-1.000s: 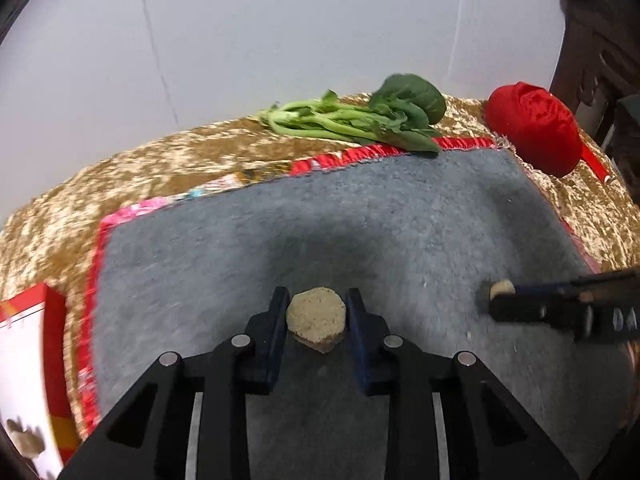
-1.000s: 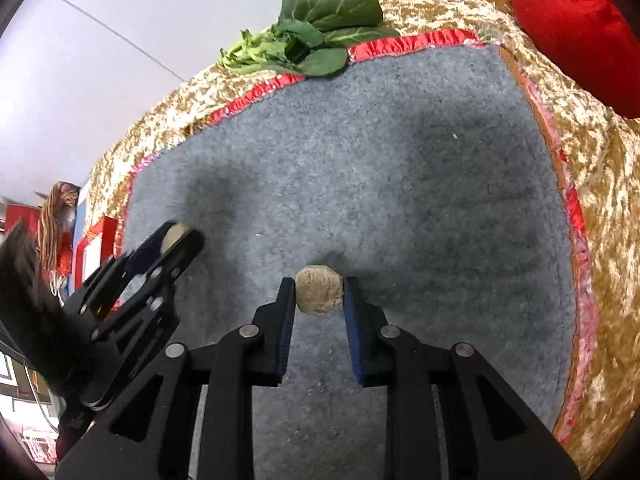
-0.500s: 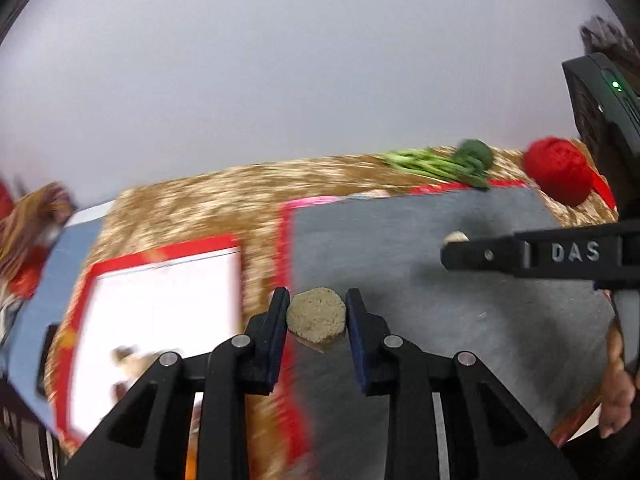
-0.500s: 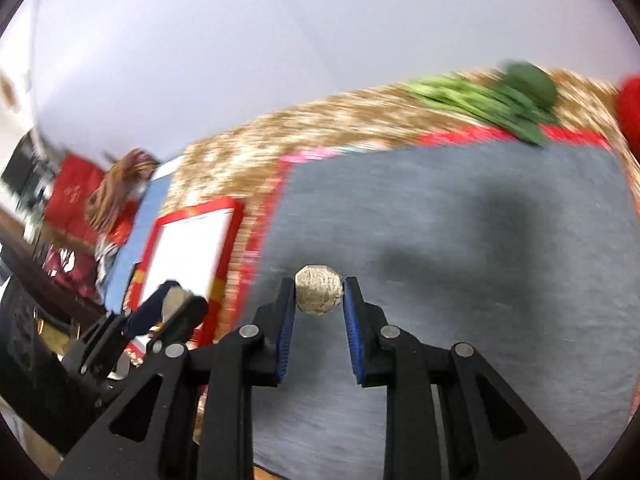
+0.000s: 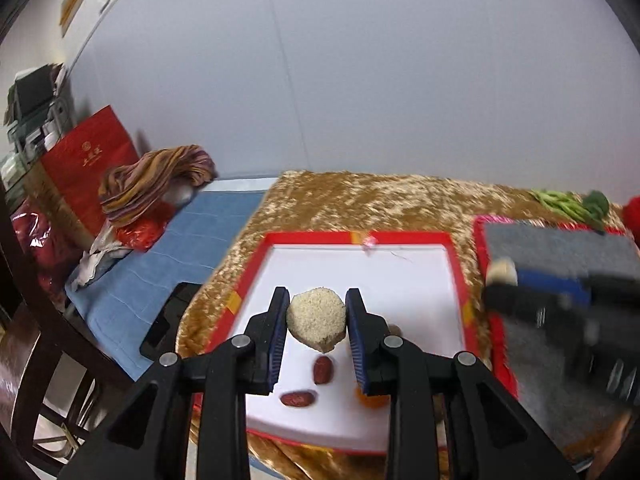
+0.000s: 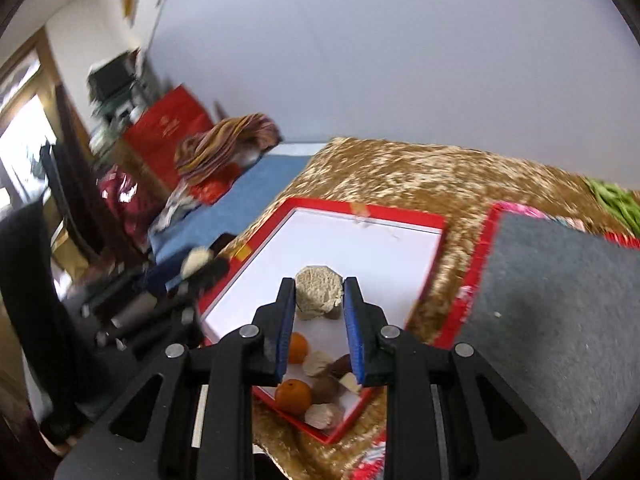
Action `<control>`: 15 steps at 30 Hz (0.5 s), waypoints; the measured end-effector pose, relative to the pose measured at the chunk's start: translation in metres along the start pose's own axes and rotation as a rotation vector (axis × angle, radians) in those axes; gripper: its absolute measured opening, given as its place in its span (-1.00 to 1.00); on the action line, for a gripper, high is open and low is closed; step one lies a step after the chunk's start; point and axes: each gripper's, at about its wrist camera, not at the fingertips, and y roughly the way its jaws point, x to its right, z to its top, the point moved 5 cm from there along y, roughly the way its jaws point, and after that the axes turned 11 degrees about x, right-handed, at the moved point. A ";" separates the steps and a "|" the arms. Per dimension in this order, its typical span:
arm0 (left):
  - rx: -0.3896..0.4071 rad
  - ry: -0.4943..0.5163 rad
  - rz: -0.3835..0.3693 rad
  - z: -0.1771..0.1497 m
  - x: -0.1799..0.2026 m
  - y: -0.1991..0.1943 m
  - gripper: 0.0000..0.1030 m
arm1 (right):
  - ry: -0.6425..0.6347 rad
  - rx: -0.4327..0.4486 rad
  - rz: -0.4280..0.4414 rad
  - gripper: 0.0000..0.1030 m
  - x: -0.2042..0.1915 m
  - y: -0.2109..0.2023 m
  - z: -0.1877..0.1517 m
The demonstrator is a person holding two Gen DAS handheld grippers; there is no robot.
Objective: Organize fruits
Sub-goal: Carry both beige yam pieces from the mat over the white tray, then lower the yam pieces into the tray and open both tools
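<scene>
Blurred by motion: right gripper [image 5: 500,276] at right edge, leafy greens [image 5: 572,204] far right. Half hidden behind left gripper [image 5: 318,320]: orange fruit [image 5: 372,400] in red tray [image 5: 356,236]. Cut off by edge: grey mat [image 6: 560,300].

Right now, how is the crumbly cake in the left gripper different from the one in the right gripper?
The left gripper's cake looks pale and finely grained; the right gripper's cake looks browner and rougher, with a ragged lower edge. The left cake shows a flat, many-sided face, while the right cake shows its top and side like a thick puck. Both are clamped between blue pads, held above the white tray with the red rim.
</scene>
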 end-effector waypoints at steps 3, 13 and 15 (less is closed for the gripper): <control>0.009 -0.004 0.008 0.005 -0.006 0.007 -0.46 | -0.038 -0.004 0.000 -0.50 -0.006 0.000 -0.004; -0.040 -0.037 0.000 0.003 -0.012 0.037 -0.46 | -0.057 -0.004 -0.006 -0.50 0.001 -0.010 -0.004; -0.048 -0.044 -0.004 0.001 -0.010 0.038 -0.46 | -0.065 -0.007 -0.012 -0.50 0.001 -0.009 -0.005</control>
